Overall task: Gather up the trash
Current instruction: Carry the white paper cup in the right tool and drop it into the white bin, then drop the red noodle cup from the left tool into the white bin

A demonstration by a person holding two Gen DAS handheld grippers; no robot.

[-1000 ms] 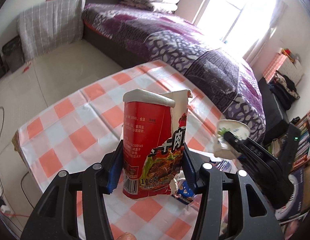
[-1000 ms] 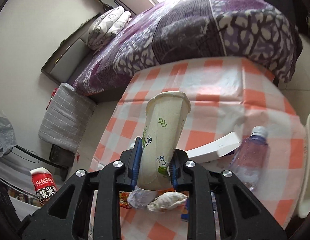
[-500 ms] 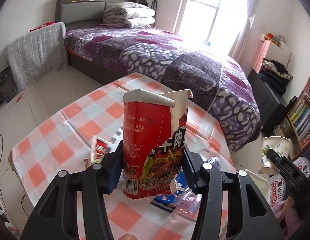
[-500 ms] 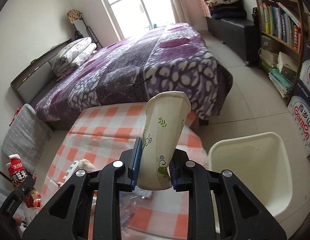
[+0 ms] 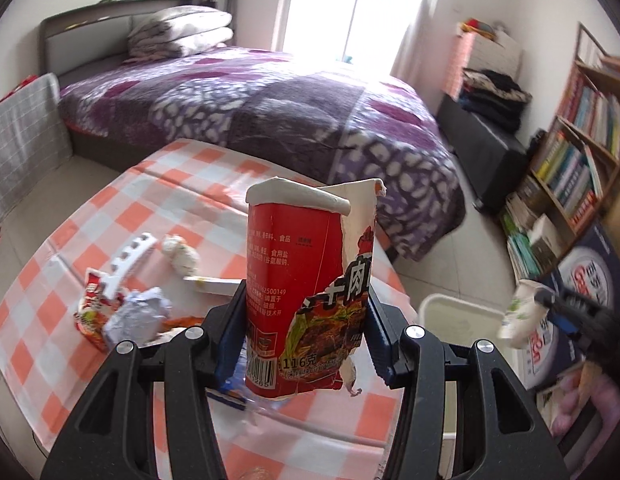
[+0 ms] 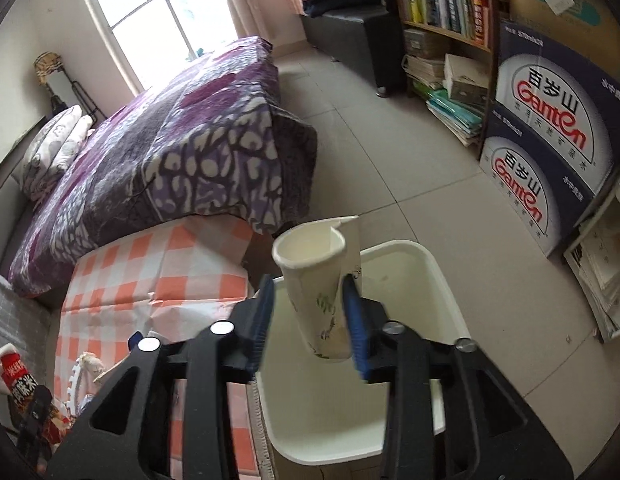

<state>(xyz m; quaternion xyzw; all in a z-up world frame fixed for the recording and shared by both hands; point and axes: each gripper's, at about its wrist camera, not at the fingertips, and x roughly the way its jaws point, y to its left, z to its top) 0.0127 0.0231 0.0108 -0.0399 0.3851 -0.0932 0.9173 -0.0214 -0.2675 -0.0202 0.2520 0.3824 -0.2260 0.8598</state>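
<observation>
A checked bench (image 5: 110, 216) carries crumpled foil (image 5: 136, 314), a wrapper (image 5: 90, 300) and a white tray (image 5: 128, 258). The left gripper (image 5: 304, 330) is clamped on a torn red noodle cup (image 5: 306, 288) above the bench. Right of it, the right gripper (image 6: 310, 320), jaws opening, has a paper cup (image 6: 315, 284) between them, touching only the right pad, over a white bin (image 6: 389, 400). The bin's bottom looks bare; its near edge is hidden.

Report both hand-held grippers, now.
Left hand-held gripper: shut on the red noodle carton.
Right hand-held gripper: jaws opening, paper cup between them above the white bin.
</observation>
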